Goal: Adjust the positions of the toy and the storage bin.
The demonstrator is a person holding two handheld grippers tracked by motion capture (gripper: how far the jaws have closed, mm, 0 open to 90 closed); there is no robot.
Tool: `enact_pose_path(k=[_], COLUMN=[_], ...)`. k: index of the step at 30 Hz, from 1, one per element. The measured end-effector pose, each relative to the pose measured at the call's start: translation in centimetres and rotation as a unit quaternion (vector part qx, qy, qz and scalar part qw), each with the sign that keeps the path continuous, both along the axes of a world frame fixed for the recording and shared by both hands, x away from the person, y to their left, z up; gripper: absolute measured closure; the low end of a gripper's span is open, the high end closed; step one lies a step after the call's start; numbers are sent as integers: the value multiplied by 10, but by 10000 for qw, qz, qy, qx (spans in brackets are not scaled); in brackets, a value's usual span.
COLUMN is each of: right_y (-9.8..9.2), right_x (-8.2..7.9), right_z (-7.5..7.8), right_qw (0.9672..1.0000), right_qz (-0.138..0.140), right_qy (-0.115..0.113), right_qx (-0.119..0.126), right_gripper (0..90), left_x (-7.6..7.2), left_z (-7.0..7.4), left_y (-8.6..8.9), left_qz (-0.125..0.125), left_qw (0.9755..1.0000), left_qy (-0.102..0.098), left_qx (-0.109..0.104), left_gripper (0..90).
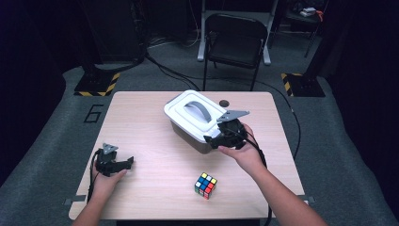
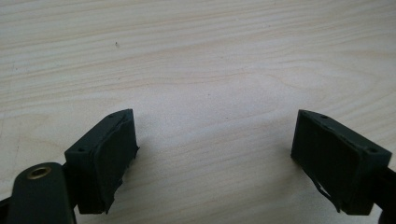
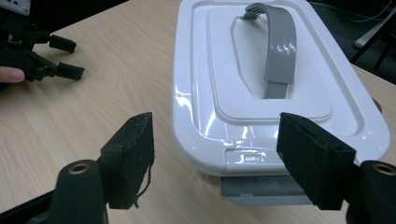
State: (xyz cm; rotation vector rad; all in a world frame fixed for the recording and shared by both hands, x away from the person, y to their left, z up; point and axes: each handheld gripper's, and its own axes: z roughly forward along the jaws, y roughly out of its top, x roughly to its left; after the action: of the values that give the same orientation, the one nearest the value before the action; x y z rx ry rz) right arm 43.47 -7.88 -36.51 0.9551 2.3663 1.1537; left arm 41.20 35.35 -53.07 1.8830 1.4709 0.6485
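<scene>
Box (image 3: pixel 280 93) base hidden under lid (image 3: pixel 205 93) (mostly)

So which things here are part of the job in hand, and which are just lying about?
Part of the job:
- white box with its grey handle, lid on
- right gripper, jaws open at the box's near end

Lying about:
- puzzle cube, apart from the box on the table
- left gripper, open over bare wood
- folding chair behind the table
</scene>
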Motion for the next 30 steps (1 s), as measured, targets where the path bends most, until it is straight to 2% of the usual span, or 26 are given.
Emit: enact_pose_path(k=[8,10,14,17,20,23,24,26,29,30], right_y=[4,5,9,11,15,16,18,18,20,19], right_x=[16,22,37,42,51,56,61,63,71,74], right_z=[4,4,-2,-4,-7,-8,-10,-11,-16,-17], right_qw=[9999,9998,9994,9991,9991,9990,9987,9986,9976,9979], right_qz=[-100,-166,-334,-401,-422,-426,-512,-521,-690,-647], right_qy=[-109,-79,-121,-92,-73,-81,-39,-52,-5,-54], right_qx=[-60,-77,-55,-49,-66,-93,-8,-23,5,-62], right_gripper=[300,301,307,319,389,397,397,400,400,401], left_x=[0,0,0,0,0,0,0,0,0,0], left_z=[0,0,0,0,0,0,0,0,0,0], left_y=[0,0,0,0,0,0,0,0,0,0], left_qz=[2,8,2,-2,1,4,2,2,1,-1], left_qw=[10000,10000,10000,10000,10000,10000,10000,10000,10000,10000], left_qy=[-3,-1,-1,-1,-1,-5,-3,-2,-1,-3], left_qx=[-5,-18,-2,7,0,-10,-3,-1,-1,3], left_gripper=[140,140,140,140,140,140,140,140,140,140])
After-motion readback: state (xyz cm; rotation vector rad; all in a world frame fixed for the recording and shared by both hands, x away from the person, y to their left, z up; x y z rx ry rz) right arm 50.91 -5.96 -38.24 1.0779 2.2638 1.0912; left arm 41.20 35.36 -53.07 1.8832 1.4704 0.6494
